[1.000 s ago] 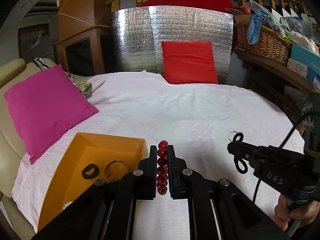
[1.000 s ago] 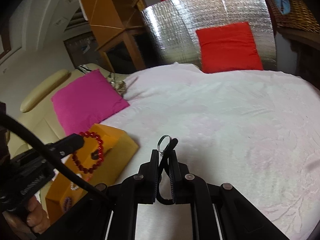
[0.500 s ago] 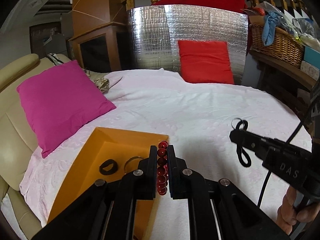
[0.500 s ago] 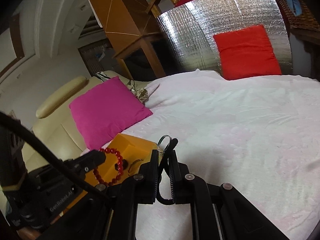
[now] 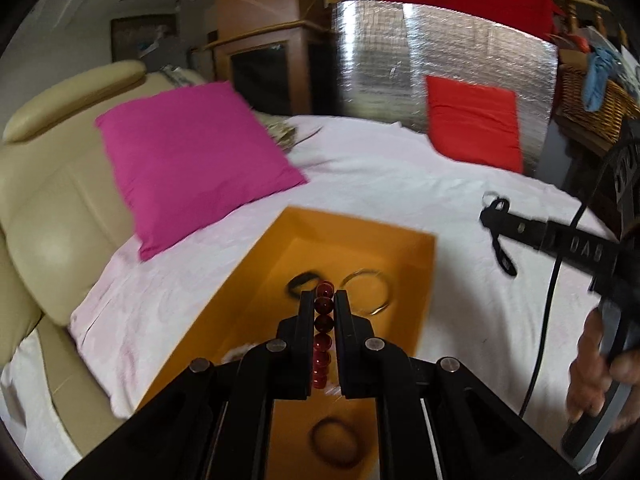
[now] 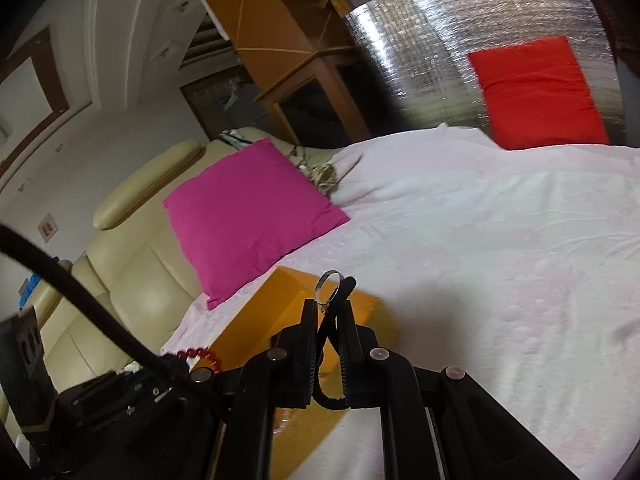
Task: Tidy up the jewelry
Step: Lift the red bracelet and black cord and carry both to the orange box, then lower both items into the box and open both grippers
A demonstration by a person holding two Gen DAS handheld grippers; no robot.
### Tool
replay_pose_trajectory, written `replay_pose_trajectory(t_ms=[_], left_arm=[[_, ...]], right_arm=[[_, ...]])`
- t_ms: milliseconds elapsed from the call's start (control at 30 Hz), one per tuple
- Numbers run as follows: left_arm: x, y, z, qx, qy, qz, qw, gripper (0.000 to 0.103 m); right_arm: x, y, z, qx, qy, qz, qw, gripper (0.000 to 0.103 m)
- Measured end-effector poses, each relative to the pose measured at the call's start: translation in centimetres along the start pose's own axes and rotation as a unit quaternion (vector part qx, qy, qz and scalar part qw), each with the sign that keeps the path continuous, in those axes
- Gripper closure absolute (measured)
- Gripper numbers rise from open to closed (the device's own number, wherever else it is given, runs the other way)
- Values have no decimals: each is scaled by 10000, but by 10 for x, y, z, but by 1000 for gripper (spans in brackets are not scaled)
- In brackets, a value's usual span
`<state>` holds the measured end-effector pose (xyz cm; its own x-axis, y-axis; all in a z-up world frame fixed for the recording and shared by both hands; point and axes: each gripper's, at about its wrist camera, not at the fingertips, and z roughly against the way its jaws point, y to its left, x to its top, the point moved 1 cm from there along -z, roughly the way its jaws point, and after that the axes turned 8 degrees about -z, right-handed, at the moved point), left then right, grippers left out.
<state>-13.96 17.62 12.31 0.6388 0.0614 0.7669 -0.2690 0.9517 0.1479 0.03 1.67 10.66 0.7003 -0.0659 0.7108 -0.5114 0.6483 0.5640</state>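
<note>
In the left wrist view, the left gripper (image 5: 323,300) is seen clamped on a red bead bracelet (image 5: 323,324), the beads stacked edge-on between the jaws, above the open orange box (image 5: 424,280). Inside the box, a dark band (image 5: 335,442) lies at 6 o'clock, a black ring (image 5: 301,281) at 11 o'clock and a thin bangle (image 5: 366,291) at 1 o'clock of the fingertips. At 3 o'clock, over the white cloth (image 5: 360,184), the right gripper (image 5: 490,214) is seen closed on a black cord (image 5: 502,248) carrying a small metal ring (image 5: 489,197).

The bracelet is judged light, its beads hard and slippery, the strand limp. It is best held across several beads. The cord is judged soft and best pinched near the ring.
</note>
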Motion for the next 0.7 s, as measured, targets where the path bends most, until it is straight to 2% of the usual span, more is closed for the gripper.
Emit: replay_pose_trajectory(t_ms=[167, 267, 533, 700], left_arm=[[-28, 17, -6, 1, 425, 26, 9991, 93], [-38, 19, -9, 15, 602, 11, 9982, 93], [-54, 10, -29, 71, 953, -81, 9954, 93], [-60, 8, -36, 211, 1099, -145, 9936, 93]], right_arm=[[-8, 18, -16, 185, 189, 70, 9996, 92], [-17, 27, -28, 351, 464, 97, 9983, 92], [-46, 40, -60, 257, 1042, 273, 9939, 92], [-57, 45, -71, 138, 1157, 470, 9921, 92]])
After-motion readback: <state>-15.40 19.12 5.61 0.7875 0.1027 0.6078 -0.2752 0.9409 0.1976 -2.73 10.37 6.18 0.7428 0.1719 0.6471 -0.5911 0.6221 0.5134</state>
